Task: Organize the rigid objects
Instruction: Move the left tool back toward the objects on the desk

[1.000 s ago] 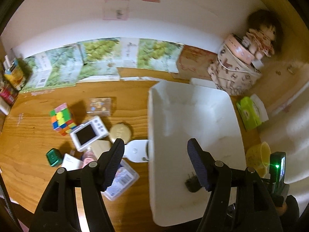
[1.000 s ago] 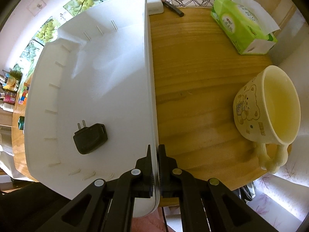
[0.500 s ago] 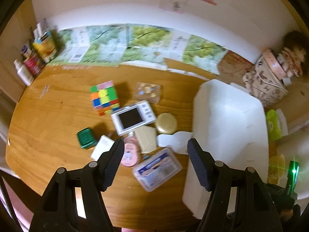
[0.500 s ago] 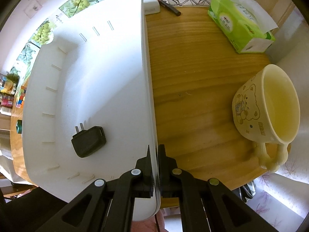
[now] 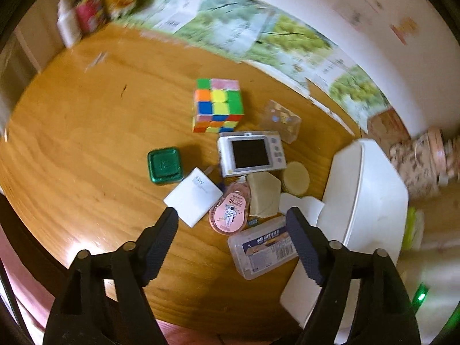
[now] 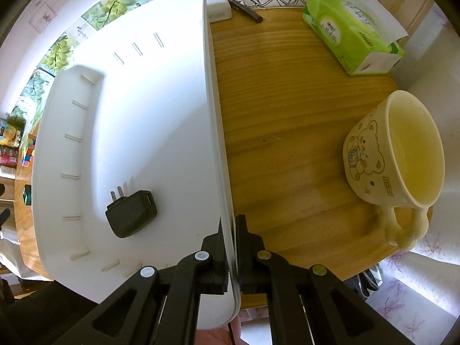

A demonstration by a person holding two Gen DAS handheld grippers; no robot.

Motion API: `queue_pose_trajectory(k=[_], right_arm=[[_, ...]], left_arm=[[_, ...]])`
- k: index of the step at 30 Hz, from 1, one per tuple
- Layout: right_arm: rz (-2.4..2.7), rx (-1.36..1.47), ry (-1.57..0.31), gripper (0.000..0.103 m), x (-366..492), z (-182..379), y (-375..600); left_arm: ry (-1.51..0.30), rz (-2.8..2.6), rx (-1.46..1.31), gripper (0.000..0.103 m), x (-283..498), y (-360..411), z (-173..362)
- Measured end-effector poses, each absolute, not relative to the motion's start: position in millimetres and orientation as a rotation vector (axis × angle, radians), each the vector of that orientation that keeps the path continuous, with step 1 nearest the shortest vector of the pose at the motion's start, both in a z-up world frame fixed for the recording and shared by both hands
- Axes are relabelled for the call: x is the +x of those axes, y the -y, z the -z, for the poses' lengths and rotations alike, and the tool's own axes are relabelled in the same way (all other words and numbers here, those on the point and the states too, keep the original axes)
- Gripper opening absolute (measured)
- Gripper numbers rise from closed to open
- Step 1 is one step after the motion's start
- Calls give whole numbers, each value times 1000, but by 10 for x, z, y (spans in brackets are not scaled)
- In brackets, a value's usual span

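My left gripper point(image 5: 232, 224) hangs open above a cluster of small items on the wooden table: a pink correction tape point(image 5: 229, 211), a white charger block point(image 5: 193, 196), a clear plastic case point(image 5: 266, 246), a white camera point(image 5: 250, 153), a green square tin point(image 5: 165, 165) and a colourful puzzle cube point(image 5: 218, 105). Nothing sits between its fingers. The white bin point(image 5: 365, 201) stands to the right of them. My right gripper point(image 6: 232, 224) is shut on the right rim of the white bin point(image 6: 143, 132), which holds a black plug adapter point(image 6: 131, 212).
A cream bear mug point(image 6: 396, 161) and a green tissue pack point(image 6: 350, 34) stand right of the bin. A clear box point(image 5: 283, 120), a round cream disc point(image 5: 296, 178) and a beige piece point(image 5: 263, 194) lie by the camera. Bottles point(image 5: 86, 14) line the far left wall.
The left gripper has swung left and down from over the bin to over the cluster of small items, still open. The right gripper keeps its hold on the bin rim.
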State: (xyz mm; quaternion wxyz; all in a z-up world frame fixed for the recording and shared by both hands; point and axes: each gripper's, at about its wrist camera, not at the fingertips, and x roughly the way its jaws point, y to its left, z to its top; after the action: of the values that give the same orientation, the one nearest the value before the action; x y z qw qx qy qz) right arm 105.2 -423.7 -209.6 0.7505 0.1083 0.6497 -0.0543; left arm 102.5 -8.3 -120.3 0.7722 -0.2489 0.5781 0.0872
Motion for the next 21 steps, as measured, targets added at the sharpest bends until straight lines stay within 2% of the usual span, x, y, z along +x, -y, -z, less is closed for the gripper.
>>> queue_pose_trajectory(k=[9,21], right_arm=[[124,242,-1434,4,1046,2095,4245],[130,227,-1459,4,1025,2084,4239]], left_arm=[[-1307,-258,-770,85,1025,-200,1533],[-1402,-326,-906,86,1113,-335,1956]])
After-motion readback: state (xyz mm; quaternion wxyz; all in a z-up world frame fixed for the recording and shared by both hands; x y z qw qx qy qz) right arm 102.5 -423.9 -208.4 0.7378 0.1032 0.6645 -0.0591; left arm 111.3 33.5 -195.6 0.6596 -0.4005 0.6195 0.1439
